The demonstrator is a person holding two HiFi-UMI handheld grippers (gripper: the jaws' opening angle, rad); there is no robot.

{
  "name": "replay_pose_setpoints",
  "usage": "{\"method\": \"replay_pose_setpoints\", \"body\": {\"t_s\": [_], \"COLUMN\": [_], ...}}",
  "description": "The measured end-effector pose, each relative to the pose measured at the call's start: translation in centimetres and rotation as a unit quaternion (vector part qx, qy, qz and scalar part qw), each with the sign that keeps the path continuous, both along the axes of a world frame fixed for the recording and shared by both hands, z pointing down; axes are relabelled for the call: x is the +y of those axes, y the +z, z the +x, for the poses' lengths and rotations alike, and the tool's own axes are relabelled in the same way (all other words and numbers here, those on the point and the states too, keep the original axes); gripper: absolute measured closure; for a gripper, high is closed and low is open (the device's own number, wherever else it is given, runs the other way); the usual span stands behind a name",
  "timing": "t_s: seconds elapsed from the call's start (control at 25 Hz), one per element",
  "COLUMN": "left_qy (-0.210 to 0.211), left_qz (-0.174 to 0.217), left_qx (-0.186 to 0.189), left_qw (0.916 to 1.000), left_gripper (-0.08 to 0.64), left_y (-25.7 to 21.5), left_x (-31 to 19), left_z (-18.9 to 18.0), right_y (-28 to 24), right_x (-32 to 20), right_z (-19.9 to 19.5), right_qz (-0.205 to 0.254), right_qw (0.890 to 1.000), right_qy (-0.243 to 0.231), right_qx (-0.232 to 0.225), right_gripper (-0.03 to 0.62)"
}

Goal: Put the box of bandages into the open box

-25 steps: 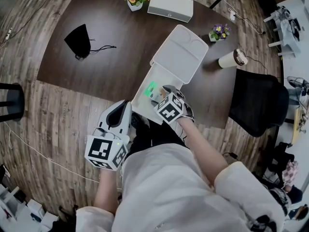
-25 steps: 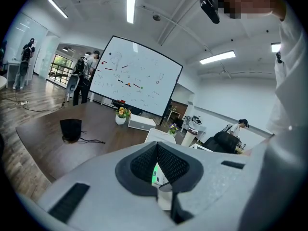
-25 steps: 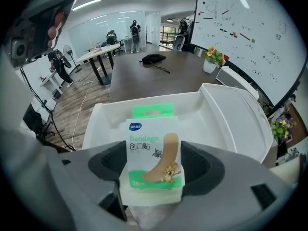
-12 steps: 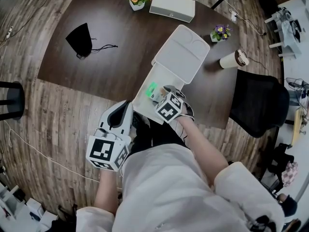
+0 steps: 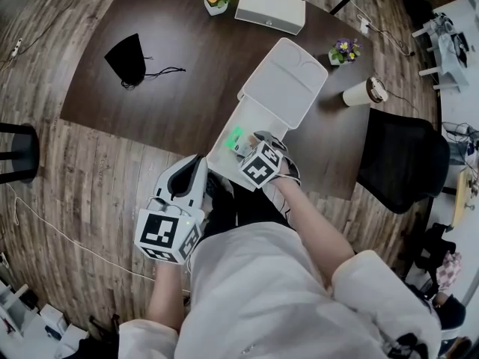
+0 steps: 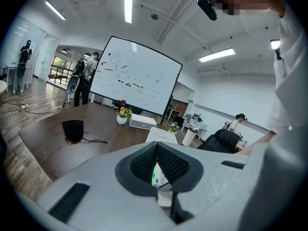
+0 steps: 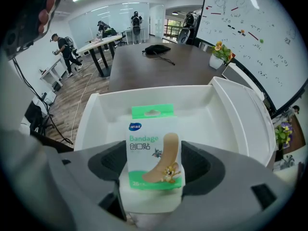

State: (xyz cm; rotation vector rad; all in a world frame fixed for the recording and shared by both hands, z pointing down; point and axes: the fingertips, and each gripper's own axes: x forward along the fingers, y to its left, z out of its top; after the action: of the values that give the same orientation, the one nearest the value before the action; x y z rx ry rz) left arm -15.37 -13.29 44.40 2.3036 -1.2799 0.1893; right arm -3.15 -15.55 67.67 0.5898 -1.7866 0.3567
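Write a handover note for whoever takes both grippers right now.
Right gripper: shut on the box of bandages, held upright over the near end of the open box.
Left gripper: shut, empty, held back at the near edge of the table.
Done: bandages gripped and positioned over the open box.
Left: lower them in, open the jaws, withdraw.

The right gripper (image 5: 247,147), on the forward-stretched right arm, has its jaws pressed on the box of bandages (image 7: 153,150). The left gripper (image 6: 157,148) hangs near the body, jaws together.
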Motion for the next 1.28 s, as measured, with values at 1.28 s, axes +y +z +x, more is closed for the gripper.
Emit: {"method": "replay_pose_setpoints", "body": {"t_s": [1.28], "left_qy": [-0.024], "left_qz": [-0.001], "left_qx": [0.000], "left_qw": [0.9997], "left_gripper": [0.555], "left_y": [0.05], "left_x": [0.65], "left_z": [-0.82], "right_y": [0.48], "right_x": [0.30], "right_z": [0.25], "right_qz": [-0.005], "right_qw": [1.000], "right_qy": [-0.010], "right_qx": [0.008], "right_gripper": [0.232]}}
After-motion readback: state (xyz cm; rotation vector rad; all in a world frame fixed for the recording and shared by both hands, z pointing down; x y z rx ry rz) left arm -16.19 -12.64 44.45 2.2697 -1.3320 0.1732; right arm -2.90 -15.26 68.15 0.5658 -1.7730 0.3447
